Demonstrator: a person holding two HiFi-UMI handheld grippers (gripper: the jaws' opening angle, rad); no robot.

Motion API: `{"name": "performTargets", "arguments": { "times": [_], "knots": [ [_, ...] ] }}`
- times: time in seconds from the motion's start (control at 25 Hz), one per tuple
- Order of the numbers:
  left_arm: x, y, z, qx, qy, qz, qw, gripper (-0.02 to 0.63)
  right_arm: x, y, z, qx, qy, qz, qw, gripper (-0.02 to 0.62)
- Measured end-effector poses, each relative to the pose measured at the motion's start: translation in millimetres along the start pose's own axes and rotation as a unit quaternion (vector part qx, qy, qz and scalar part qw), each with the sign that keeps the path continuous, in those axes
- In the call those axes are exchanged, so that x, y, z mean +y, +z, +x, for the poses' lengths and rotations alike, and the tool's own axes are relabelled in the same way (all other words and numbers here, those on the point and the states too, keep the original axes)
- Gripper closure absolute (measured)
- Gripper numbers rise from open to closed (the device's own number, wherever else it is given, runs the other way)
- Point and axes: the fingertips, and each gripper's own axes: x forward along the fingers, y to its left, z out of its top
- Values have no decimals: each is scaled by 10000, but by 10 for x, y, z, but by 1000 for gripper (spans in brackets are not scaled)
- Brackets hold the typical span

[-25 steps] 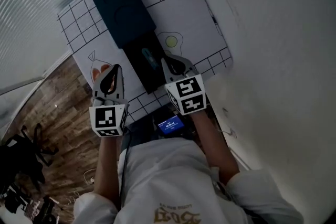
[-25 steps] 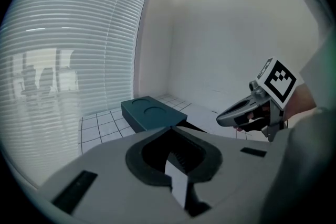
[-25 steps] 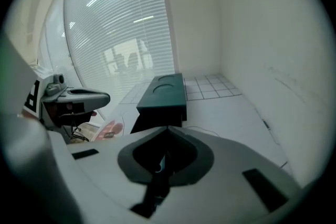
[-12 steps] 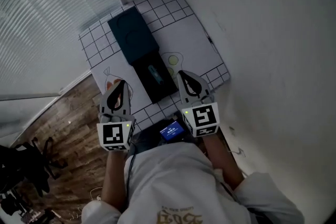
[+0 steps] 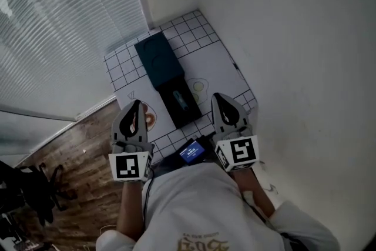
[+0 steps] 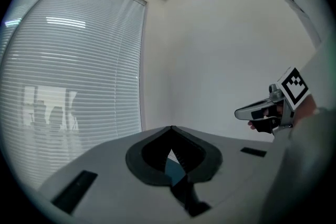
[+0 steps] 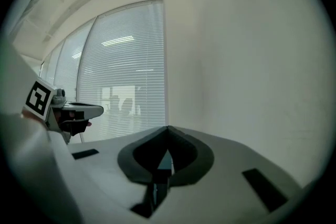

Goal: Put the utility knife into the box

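Observation:
In the head view a teal utility knife lies inside the open black box on the gridded white mat. The box's dark lid lies flat beyond it. My left gripper hangs well above the mat's near left corner, jaws shut and empty. My right gripper hangs near the mat's near right corner, also shut and empty. Both point level at the window and wall, clear of the box. In the left gripper view its jaws meet at the tips, as do those in the right gripper view.
Window blinds fill the left and a white wall runs along the right of the table. A small device with a blue screen sits at the person's waist. Wood floor and dark equipment lie at the lower left.
Both grippers have risen and drawn back from the box toward the person, tilting up to level. The knife stays in the box.

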Motion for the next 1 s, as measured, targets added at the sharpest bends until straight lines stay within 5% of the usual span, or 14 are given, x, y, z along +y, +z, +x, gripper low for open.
{"name": "performTargets", "arguments": {
  "times": [0.24, 1.0],
  "knots": [
    [10, 211, -25, -226, -27, 73, 9997, 598, -42, 225, -100, -250, -123, 10, 9996, 591],
    [24, 126, 75, -40, 3, 66, 10000, 598, -173, 230, -39, -232, -177, -40, 9996, 591]
  ]
}}
